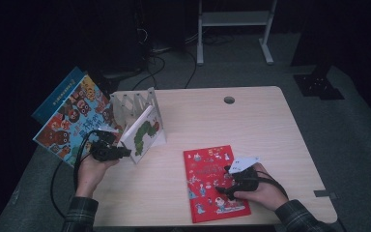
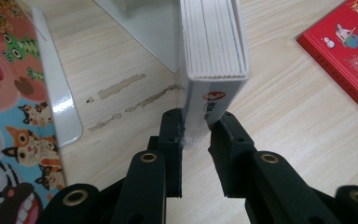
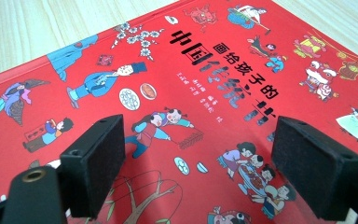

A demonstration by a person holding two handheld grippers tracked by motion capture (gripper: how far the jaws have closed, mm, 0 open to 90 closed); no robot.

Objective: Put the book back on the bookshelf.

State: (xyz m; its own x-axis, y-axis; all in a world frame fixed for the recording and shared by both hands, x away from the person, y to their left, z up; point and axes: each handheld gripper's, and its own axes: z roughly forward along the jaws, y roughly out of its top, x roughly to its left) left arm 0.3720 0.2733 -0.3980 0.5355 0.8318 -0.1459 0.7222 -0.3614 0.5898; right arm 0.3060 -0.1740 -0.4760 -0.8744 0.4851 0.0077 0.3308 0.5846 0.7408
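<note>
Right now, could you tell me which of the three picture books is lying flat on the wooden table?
The red picture book beneath the right gripper lies flat; the white caterpillar book and the colourful animal-face book stand at the white rack.

the red book (image 3: 177, 93) runs off the frame edges; its small print seems blurred.

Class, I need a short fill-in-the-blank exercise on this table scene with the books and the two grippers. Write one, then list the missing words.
1. The left gripper is closed on the lower edge of the ____ book.
2. The right gripper hangs, jaws ____, over the red book.
3. The red book lies ____ on the table.
4. The white book stands in a white ____.

Missing words: white; open; flat; rack
</note>
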